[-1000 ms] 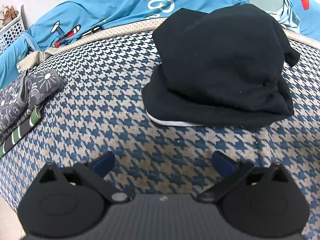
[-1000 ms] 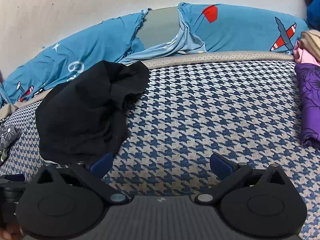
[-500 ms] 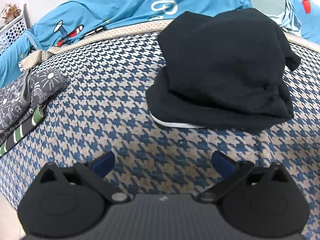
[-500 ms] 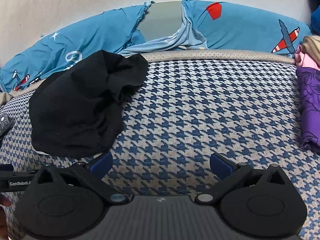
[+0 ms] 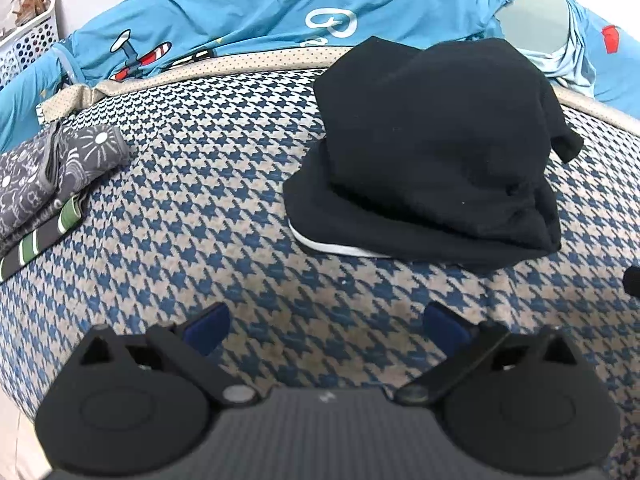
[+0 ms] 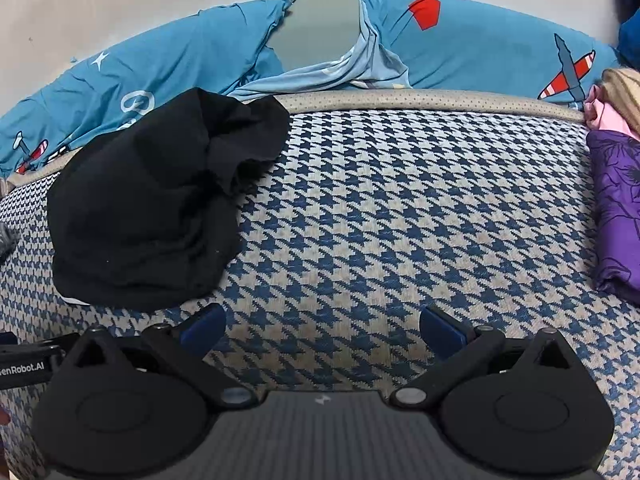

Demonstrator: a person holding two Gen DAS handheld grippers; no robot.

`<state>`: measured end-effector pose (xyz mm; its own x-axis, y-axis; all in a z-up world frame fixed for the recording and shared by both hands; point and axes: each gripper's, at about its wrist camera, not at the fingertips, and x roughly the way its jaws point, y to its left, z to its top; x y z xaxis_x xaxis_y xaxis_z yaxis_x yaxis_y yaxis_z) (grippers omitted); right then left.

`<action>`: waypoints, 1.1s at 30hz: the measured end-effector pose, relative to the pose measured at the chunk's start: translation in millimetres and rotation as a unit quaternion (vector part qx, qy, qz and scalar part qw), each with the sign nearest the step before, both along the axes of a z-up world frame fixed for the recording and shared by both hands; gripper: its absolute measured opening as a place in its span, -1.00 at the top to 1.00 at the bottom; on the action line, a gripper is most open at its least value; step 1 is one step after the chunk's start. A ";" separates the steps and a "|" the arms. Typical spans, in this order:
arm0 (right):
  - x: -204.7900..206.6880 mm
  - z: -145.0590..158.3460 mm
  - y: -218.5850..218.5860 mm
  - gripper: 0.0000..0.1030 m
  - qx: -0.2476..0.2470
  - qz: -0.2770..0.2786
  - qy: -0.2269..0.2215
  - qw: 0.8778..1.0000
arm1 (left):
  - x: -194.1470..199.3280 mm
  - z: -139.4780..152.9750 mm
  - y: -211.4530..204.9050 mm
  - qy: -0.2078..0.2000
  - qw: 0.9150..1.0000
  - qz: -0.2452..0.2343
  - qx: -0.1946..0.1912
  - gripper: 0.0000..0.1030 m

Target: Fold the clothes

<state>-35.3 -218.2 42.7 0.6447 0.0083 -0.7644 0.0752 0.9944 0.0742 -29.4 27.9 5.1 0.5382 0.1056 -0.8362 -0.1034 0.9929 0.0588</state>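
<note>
A black garment (image 5: 432,152) lies in a rumpled heap on the houndstooth bed cover (image 5: 208,208), with a white edge showing under its near side. My left gripper (image 5: 326,322) hovers open just short of that near edge, nothing between its blue pads. In the right wrist view the same black garment (image 6: 160,208) sits to the left. My right gripper (image 6: 322,324) is open over bare cover, its left fingertip close to the garment's near corner. The left gripper's body (image 6: 24,364) shows at the left edge of that view.
Folded grey patterned clothes and a green striped piece (image 5: 60,184) lie at the left. A purple folded garment (image 6: 618,216) and pink cloth (image 6: 608,114) lie at the right. A blue airplane-print blanket (image 6: 480,48) runs along the back. A white basket (image 5: 28,40) stands far left.
Both grippers have drawn slightly closer to the black garment and the views have shifted a little. The garment itself has not moved. Both grippers stay open.
</note>
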 end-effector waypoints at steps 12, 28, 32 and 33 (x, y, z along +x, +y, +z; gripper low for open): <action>3.8 -8.0 19.8 -1.00 -0.029 0.047 0.010 0.998 | 2.1 -1.4 -5.1 0.016 1.000 -0.008 -0.022 -1.00; 11.9 -15.0 24.9 -1.00 -0.023 0.074 0.021 0.997 | 3.3 -2.0 -10.2 0.010 1.000 -0.022 0.003 -1.00; 12.6 -15.4 23.9 -1.00 -0.024 0.071 0.024 0.997 | 2.9 -1.9 -9.5 0.011 1.000 -0.021 0.001 -1.00; 12.8 -15.6 23.8 -1.00 -0.023 0.071 0.025 0.997 | 2.9 -2.0 -9.4 0.011 1.000 -0.021 0.001 -1.00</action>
<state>-22.6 -194.4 27.2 0.6002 0.0607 -0.7976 -0.0649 0.9975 0.0271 -26.5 18.6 3.1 0.5236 0.0856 -0.8477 -0.0611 0.9961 0.0628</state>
